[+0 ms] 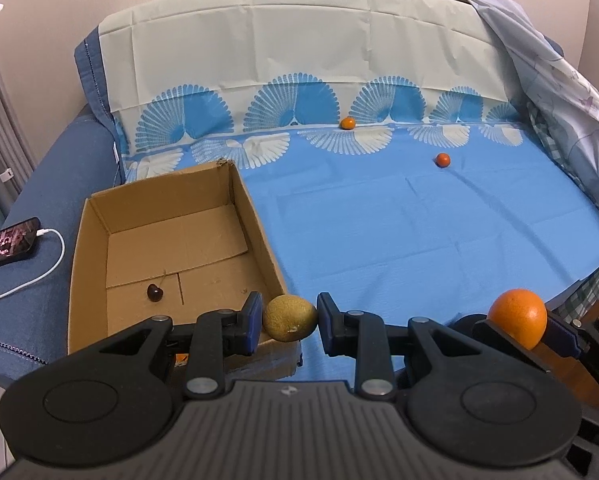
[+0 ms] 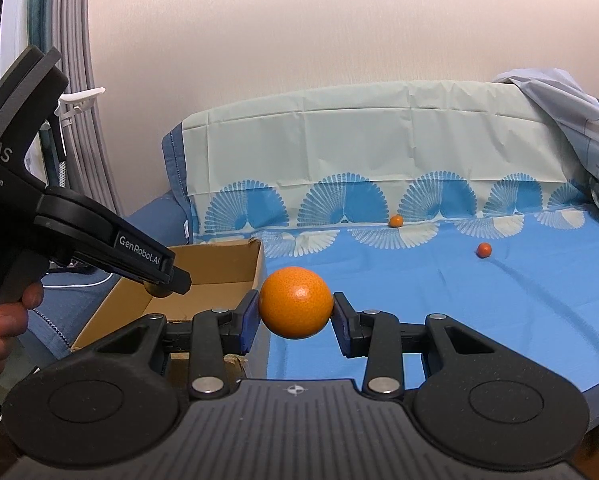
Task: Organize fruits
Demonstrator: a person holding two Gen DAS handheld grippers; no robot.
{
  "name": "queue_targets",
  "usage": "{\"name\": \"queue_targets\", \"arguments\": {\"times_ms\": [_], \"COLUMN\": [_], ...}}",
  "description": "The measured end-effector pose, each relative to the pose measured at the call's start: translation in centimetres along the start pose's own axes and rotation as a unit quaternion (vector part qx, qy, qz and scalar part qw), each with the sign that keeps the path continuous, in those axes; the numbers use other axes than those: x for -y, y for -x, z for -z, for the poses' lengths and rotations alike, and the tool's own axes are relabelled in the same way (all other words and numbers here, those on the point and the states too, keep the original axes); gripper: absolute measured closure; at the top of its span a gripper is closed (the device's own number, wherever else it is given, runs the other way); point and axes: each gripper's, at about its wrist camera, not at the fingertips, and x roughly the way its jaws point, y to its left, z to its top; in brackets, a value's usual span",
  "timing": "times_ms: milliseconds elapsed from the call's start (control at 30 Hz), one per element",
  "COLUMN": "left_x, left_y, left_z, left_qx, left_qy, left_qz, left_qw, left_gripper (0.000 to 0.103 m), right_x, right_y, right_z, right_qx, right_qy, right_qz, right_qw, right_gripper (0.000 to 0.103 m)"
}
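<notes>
Both views are evenly and softly lit by warm indoor light, bright enough that colours read clearly. The large orange point(image 2: 296, 303) carries a small pale highlight on its upper face, which puts the light above. Shadows are faint: a thin dark streak trails from the small orange point(image 2: 484, 249) toward the bed's right edge. Fisheye bending curves the wall and curtain point(image 2: 73, 92) strongly at the frame edges (corners go black). Focus is sharp throughout, with no motion blur.

Counts, located relative to cardboard box point(image 1: 171, 248):
- box: one.
- cherry point(image 1: 154, 292): one, inside box.
- yellow-green fruit point(image 1: 290, 318): one, at box's near right corner.
- large orange point(image 2: 296, 303): one, right of box.
- small oranges: two point(image 1: 347, 123) point(image 1: 443, 159), beyond box, well apart.
- phone point(image 1: 7, 242): one, left of box.
</notes>
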Motion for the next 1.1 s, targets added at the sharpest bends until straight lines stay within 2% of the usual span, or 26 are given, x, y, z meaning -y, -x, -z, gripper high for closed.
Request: {"name": "queue_targets", "arguments": {"times_ms": [733,933,1100], "left_x": [-3.6,-6.2,-9.4], "left_y": [-2.3,-2.7,-3.0], "left_z": [0.1,-0.3,-0.2], "left_qx": [-0.018,-0.012,-0.011], "left_qy": [0.041,0.082,0.116], "left_qz": [-0.012,-0.025,-0.053], "left_qw": [0.9989,0.9962,0.9918], "left_gripper": [0.07,0.07,0.07], "right_x": [-1.1,-2.4,-4.2], "right_y": [-3.4,-6.3,-9.7], "right_z": [-0.9,-1.3,-1.9], "right_qx": [-0.033,-0.058,-0.076], "right_qy": [0.022,0.036,0.052], "right_qz": [-0.026,-0.055,-0.086], "right_qw": [0.999,0.996,0.992], "right_gripper": [0.063,0.063,0.063]}}
